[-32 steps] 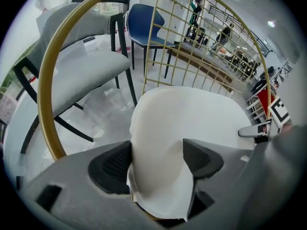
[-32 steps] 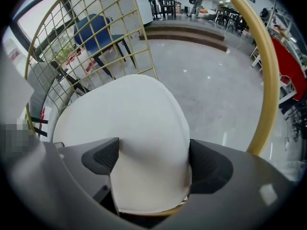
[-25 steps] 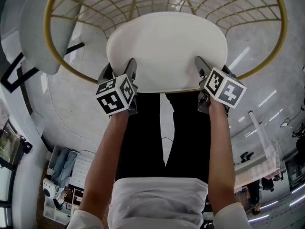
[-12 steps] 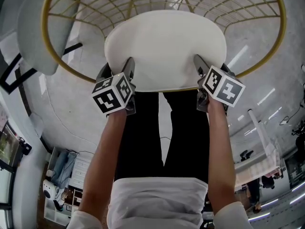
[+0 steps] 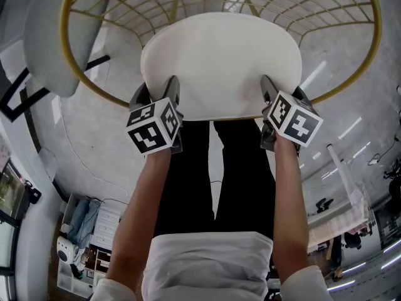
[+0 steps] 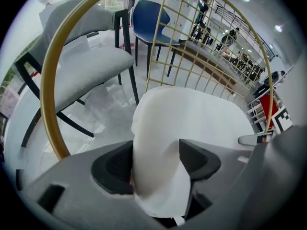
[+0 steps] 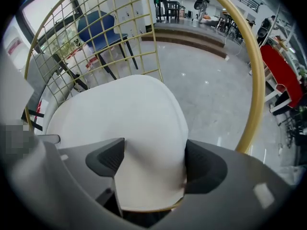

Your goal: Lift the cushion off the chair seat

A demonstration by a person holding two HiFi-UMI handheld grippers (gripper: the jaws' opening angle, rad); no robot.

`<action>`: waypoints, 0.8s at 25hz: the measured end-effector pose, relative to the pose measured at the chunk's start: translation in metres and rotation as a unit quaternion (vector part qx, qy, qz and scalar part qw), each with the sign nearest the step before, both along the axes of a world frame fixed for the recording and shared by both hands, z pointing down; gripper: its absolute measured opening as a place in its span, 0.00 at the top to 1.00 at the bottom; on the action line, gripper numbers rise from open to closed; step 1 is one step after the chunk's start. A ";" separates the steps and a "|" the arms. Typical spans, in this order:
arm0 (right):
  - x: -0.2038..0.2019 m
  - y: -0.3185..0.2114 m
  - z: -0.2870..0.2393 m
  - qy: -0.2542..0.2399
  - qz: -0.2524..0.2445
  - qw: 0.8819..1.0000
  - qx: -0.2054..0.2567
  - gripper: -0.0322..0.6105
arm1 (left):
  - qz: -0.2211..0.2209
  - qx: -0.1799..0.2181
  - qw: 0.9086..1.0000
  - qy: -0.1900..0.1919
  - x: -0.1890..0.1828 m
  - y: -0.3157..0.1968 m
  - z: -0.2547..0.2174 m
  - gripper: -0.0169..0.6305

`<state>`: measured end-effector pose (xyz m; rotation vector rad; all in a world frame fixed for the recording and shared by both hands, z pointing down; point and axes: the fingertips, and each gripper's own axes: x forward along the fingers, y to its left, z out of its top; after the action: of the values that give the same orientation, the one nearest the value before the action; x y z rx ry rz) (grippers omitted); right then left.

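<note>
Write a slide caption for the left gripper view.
Left gripper, jaws just closing, pinches the white cushion on the gold chair.

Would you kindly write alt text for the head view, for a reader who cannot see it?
Seen from above, a person grips the near edge of a white cushion on a gold wire chair with the left tool and the right tool; both sets of jaws have just been closing on it. The person's forearms and dark trousers fill the lower frame.
</note>
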<state>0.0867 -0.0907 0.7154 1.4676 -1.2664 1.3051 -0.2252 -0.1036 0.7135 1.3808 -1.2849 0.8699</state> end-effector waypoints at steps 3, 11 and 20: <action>0.001 0.001 -0.001 0.004 -0.003 1.000 0.003 0.37 | -0.003 0.004 1.000 0.006 -0.003 0.000 -0.001 0.54; -0.003 0.004 -0.020 -0.001 -0.020 1.000 0.013 0.52 | -0.002 0.006 1.000 0.012 -0.010 0.006 0.001 0.58; -0.017 0.012 -0.031 -0.024 -0.019 0.999 0.035 0.61 | 0.016 0.024 1.000 -0.001 -0.021 0.003 -0.014 0.63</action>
<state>0.0696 -0.0788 0.6846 1.4612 -1.3776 1.2888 -0.2462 -0.1008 0.6997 1.4417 -1.2957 0.8680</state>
